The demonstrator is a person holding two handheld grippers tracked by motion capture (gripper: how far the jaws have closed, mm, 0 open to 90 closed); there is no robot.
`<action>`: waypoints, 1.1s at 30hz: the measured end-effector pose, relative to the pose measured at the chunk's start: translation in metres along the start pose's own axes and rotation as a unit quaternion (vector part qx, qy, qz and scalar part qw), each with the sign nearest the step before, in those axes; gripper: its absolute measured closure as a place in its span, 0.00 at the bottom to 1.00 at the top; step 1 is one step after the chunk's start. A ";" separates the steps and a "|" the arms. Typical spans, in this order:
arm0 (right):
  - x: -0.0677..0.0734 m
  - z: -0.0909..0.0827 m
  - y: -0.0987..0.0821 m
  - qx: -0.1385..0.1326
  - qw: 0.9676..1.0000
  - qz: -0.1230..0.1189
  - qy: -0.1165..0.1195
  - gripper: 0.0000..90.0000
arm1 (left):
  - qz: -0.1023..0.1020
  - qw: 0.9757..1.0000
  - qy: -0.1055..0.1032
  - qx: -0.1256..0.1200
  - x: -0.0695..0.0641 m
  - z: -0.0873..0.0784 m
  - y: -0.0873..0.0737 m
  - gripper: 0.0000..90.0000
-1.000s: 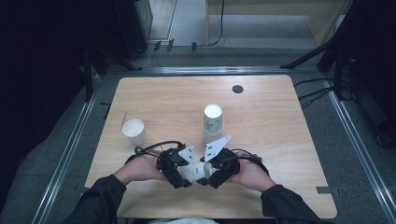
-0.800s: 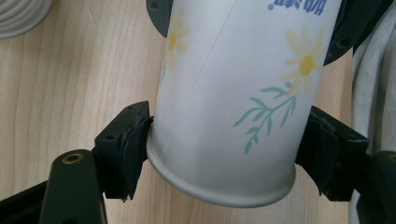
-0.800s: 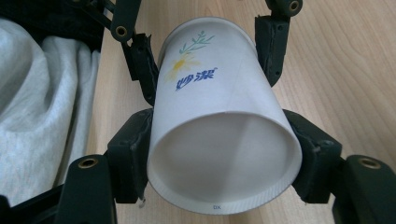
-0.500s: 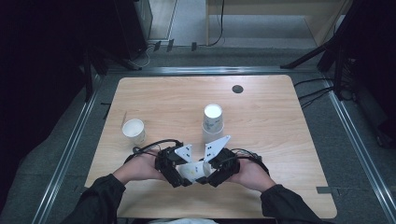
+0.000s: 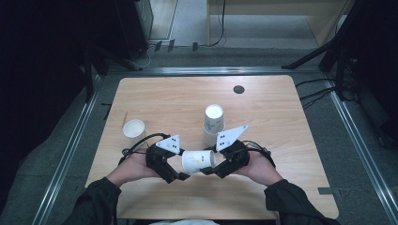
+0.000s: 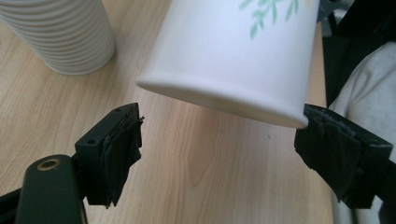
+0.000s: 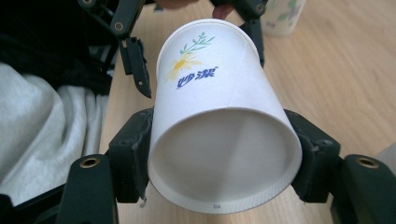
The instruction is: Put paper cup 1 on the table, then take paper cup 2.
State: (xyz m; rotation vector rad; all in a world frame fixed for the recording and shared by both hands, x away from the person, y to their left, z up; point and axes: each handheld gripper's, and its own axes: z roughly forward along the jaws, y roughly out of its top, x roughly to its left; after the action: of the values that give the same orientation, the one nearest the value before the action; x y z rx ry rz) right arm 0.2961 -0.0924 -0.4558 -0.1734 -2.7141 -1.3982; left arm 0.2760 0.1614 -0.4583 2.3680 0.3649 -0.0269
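right gripper (image 7: pixel 224 154): pads pinched paper cup (image 7: pixel 219 126) at base | left gripper (image 6: pixel 224 144): jaws just spread apart, cup rim between, untouched | stacked cups (image 5: pixel 213 123) at 12 o'clock

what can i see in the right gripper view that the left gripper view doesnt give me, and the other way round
Right gripper view: the paper cup lies on its side, its bottom end clamped between the right gripper, flower print and blue lettering readable. Left gripper view: the left gripper jaws, just opened, stand clear of the cup's rim, and a ribbed cup stack stands behind. Both: the same cup over the wooden table.
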 end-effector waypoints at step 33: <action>-0.003 -0.001 0.013 -0.068 0.995 0.014 0.074 0.37 | -0.034 0.989 -0.032 -0.141 -0.007 -0.021 -0.003 0.22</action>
State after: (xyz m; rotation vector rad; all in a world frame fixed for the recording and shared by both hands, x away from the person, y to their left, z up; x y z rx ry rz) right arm 0.3012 -0.0862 -0.4452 -0.1125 -2.4910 -1.5232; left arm 0.2668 0.1760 -0.4438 2.0700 0.3923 -0.0773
